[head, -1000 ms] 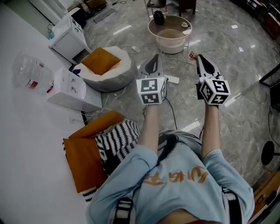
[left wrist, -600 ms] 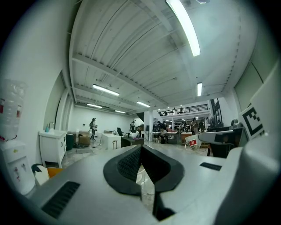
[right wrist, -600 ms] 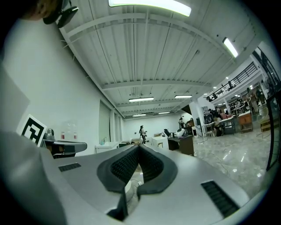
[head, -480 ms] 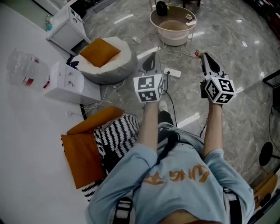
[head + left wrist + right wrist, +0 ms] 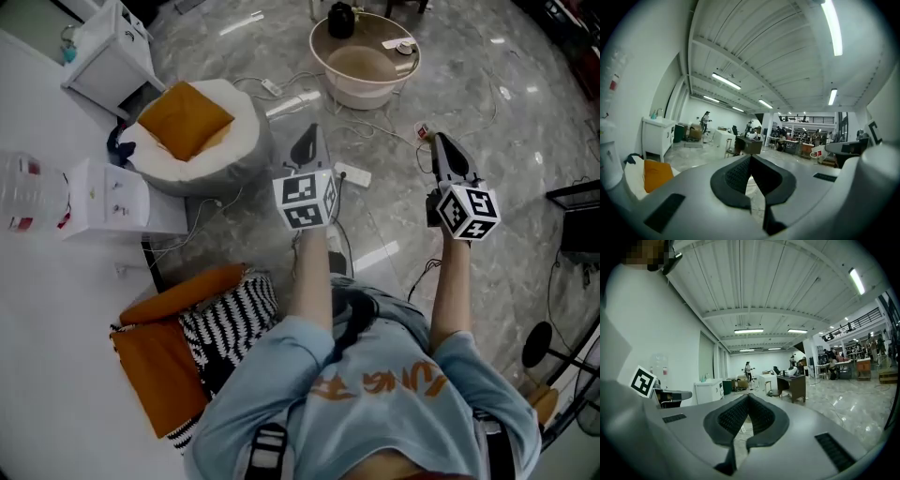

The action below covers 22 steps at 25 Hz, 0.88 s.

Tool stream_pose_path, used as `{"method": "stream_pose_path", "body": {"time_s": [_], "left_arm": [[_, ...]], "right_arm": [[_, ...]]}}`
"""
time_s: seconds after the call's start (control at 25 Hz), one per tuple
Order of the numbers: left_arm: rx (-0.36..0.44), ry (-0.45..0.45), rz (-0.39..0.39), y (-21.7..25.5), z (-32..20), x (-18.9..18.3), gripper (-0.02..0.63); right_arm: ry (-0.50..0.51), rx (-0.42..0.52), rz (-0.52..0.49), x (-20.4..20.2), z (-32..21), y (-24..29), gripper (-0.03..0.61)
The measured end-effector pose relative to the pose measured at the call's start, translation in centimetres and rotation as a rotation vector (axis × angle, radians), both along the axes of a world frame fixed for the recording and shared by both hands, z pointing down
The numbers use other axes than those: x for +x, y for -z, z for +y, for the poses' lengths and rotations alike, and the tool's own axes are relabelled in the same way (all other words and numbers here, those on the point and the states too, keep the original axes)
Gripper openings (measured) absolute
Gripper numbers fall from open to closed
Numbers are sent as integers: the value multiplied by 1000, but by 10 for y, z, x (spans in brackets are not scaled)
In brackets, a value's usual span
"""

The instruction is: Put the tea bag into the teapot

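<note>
On far table (image 5: 361, 67): dark pot (image 5: 340, 19), indistinct | left gripper (image 5: 312, 133), right gripper (image 5: 439, 141) closed

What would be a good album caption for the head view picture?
A person holds the left gripper and right gripper, both shut and empty, out over a glossy grey stone floor.

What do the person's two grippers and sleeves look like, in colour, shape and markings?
The left gripper and the right gripper both have grey bodies that taper towards the tips, with black ribbed pads inside. Each carries a white cube printed with black square markers. The person wears a light blue short-sleeved shirt with orange print.
</note>
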<state>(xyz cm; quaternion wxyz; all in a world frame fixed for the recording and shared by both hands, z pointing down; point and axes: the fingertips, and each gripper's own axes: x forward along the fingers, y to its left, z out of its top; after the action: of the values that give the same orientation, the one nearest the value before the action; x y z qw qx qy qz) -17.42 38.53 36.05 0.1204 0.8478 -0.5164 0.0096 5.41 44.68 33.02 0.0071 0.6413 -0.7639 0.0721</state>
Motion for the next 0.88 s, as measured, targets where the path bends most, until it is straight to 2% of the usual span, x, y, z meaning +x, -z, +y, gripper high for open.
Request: {"method": "stream_pose_path", "body": {"time_s": [0.08,0.2,0.32,0.56,0.76,0.88], "left_arm": [[1,-10,-4,-1,-38,-6,25],[45,-45,-22,11,-92,-10,25],[70,-47,-22,17,-130,-21,25],[70,-36,7,22,-177,-29,25],[118,-134,0,40,-206,-1,25],[151,-150,-14,51,-234,13,25]], "right_arm": [[13,-14,8,-7,-44,-1,11],[49,4,21,-25,-112,13,12],[87,22,18,-38,-160,25,12],[110,18,19,-43,-205,27,12],[115,59,22,-32,-238,44,12],[122,97,29,-23,-265,55,12]]}}
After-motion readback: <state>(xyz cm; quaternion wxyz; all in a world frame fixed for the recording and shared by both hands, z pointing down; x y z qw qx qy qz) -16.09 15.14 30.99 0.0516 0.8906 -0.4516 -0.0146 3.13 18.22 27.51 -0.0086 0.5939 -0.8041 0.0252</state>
